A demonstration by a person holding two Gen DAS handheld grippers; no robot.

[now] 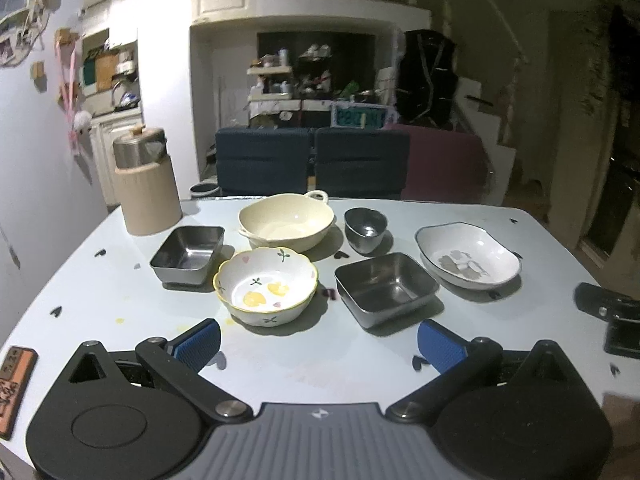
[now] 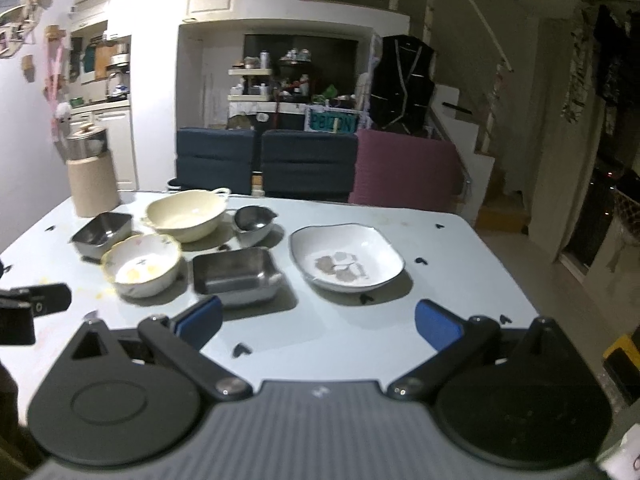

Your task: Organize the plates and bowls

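Bowls, including a floral bowl (image 1: 267,286) at frame centre, sit on the desk (image 1: 120,280) beyond both grippers' released, empty fingers (image 1: 199,342).

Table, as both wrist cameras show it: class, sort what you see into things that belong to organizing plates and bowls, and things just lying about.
Belongs to the job:
cream bowl
flowered bowl
left steel tray
right steel tray
steel cup
white dish

Just lying about:
canister
orange tag
chairs

Bare table (image 1: 320,364) before closely clustered bowls (image 1: 267,285).
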